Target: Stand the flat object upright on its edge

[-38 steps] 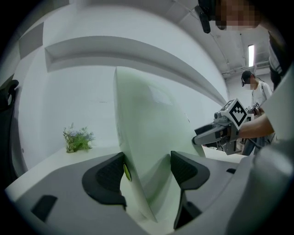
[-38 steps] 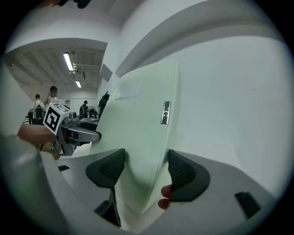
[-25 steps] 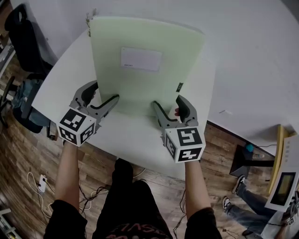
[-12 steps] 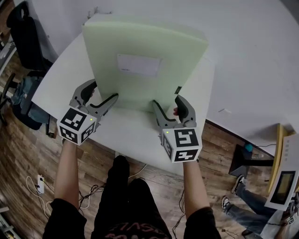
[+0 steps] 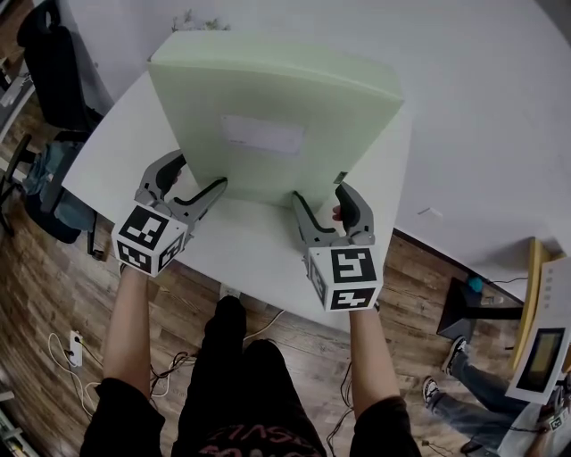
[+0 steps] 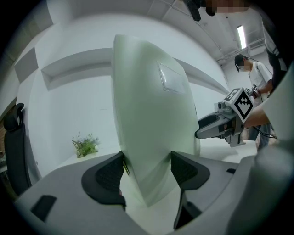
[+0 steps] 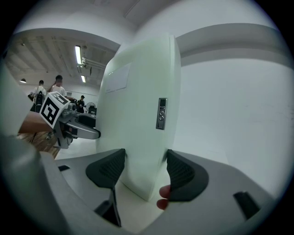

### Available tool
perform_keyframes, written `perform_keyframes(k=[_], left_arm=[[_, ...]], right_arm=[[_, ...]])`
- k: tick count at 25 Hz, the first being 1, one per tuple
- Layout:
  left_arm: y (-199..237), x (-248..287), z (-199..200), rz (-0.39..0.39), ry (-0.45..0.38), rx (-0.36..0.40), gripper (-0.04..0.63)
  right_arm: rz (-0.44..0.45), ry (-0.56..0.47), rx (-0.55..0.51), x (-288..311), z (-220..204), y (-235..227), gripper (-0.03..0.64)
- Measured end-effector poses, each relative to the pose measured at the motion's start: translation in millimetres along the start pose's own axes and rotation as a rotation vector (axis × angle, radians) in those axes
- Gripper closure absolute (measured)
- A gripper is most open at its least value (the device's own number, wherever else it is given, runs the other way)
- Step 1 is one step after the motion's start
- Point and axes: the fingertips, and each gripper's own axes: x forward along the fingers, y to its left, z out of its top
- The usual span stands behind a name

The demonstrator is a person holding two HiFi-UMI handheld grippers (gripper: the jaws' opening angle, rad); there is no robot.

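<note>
A thick pale green foam slab (image 5: 268, 89) with a white label (image 5: 263, 136) rests on its lower edge on the white table (image 5: 107, 152), nearly upright. My left gripper (image 5: 198, 176) is shut on its lower left corner, and my right gripper (image 5: 321, 196) is shut on its lower right corner. In the left gripper view the slab (image 6: 151, 124) fills the gap of the left gripper (image 6: 147, 167), both pads against it, with the right gripper (image 6: 220, 126) beyond. In the right gripper view the slab (image 7: 138, 119), bearing a small dark tag (image 7: 161, 114), sits pinched in the right gripper (image 7: 144, 170).
A small plant (image 5: 192, 20) stands at the table's far edge behind the slab. A black chair (image 5: 45, 71) is off the table's left side. The table's near edge runs just behind both grippers. People (image 6: 250, 69) stand in the background.
The slab has tipped further up, and its thick top edge now shows toward me. Both grippers stay shut on the lower corners and have hardly shifted.
</note>
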Motion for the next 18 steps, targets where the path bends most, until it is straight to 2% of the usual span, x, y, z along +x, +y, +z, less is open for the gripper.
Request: perform_keyframes(k=[11, 18], left_arm=[[-0.8, -1.3, 0.1, 0.002, 0.015, 0.005, 0.264], [1.0, -6.9, -1.2, 0.024, 0.035, 0.012, 0.264]], right_arm=[[0.001, 0.006, -0.028, -0.9, 1.9, 3.7, 0.328], [-0.023, -0.005, 0.007, -6.6, -0.8, 1.4, 0.328]])
